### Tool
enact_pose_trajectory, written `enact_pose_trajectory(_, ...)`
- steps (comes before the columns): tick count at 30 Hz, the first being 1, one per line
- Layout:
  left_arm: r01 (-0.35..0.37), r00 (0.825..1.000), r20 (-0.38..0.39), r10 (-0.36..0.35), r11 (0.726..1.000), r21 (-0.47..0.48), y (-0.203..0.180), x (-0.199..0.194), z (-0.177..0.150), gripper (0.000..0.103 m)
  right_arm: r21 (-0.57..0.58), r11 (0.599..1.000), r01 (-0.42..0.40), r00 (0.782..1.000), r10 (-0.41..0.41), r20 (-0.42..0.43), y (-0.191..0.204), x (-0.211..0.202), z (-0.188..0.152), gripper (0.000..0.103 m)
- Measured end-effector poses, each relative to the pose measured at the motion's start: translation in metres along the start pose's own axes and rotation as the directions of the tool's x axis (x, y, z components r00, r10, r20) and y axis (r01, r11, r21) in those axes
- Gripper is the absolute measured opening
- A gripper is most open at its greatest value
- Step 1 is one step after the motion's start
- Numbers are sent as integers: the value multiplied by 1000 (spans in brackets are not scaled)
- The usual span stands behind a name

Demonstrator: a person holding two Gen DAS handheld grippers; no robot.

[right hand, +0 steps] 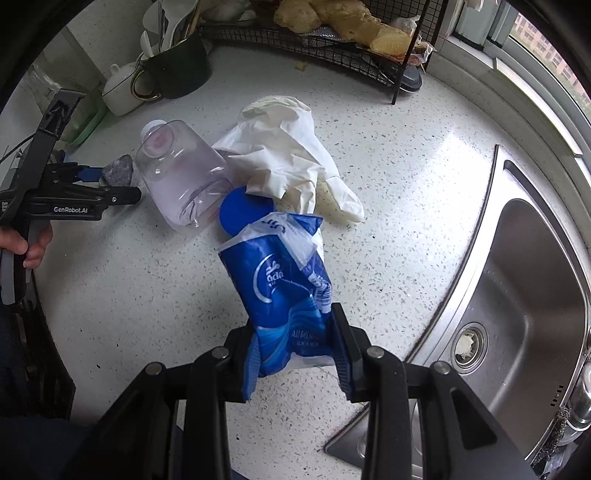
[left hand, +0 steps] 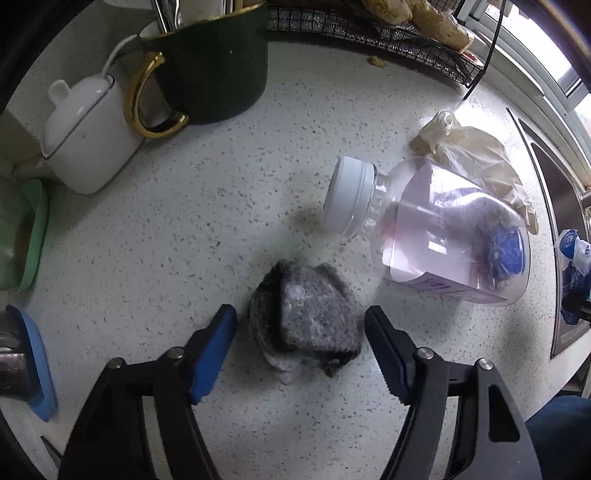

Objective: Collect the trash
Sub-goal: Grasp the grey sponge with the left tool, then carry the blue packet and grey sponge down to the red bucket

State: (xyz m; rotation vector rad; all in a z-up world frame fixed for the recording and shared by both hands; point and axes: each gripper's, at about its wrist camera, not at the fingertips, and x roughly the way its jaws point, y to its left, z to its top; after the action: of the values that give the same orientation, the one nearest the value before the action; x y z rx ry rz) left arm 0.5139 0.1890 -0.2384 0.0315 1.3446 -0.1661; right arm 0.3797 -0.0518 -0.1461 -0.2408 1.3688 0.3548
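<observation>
A grey scouring pad (left hand: 306, 321) lies on the speckled white counter (left hand: 184, 240) between the fingers of my left gripper (left hand: 299, 328). The jaws stand open, with a gap on each side of the pad. My right gripper (right hand: 295, 343) is shut on a crumpled blue plastic wrapper (right hand: 284, 288), held above the counter near the sink. A clear plastic jar (left hand: 436, 229) with a white lid lies on its side to the right of the pad. A crumpled white glove (right hand: 291, 155) lies behind the jar (right hand: 181, 173), and a blue lid (right hand: 240, 210) rests beside it.
At the back left stand a dark green mug with a gold handle (left hand: 210, 66) and a white lidded pot (left hand: 85, 133). A black wire rack with ginger (right hand: 332, 33) runs along the back. A steel sink (right hand: 517, 295) is on the right. A green tray (left hand: 29, 236) sits at the far left.
</observation>
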Motion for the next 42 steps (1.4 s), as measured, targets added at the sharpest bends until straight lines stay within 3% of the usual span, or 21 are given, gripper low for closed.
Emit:
enact_pose_trajectory(1,1,1000,3,-1,1000,-2,1,0,-1,63,2,1000,2,1000,-2,4,-3,-1,-1,32)
enact_pose_trajectory(3,8,1000,8,-8,1000,-5,-3,1,3,48,8,1000,3,1000,-3,9,-6,-2,-1,32)
enact_pose_trajectory(5,15,1000,0,-15,1000,-2,-3,-3,-3,44,12,1000,2,1000,-2,15,-8,-3,-1,32)
enact_pose_trajectory(17,120,992,24,-121,992,38,-47,-38,-47,44,-13,1000,7,999,-6,33,-5,-6,-5,32)
enact_pose_trajectory(23,146,987,57,-150,987,70,-72,-55,-52,44,-34,999,2,999,0,43,-1,-11,-10,32)
enact_pose_trajectory(34,136,980,128,-152,983,121,-117,-108,-79,44,-75,997,-20,995,27,95,3,-34,-39,32)
enact_pose_trajectory(42,118,972,190,-140,985,126,-166,-147,-130,44,-101,994,-42,982,60,179,-8,-68,-88,32)
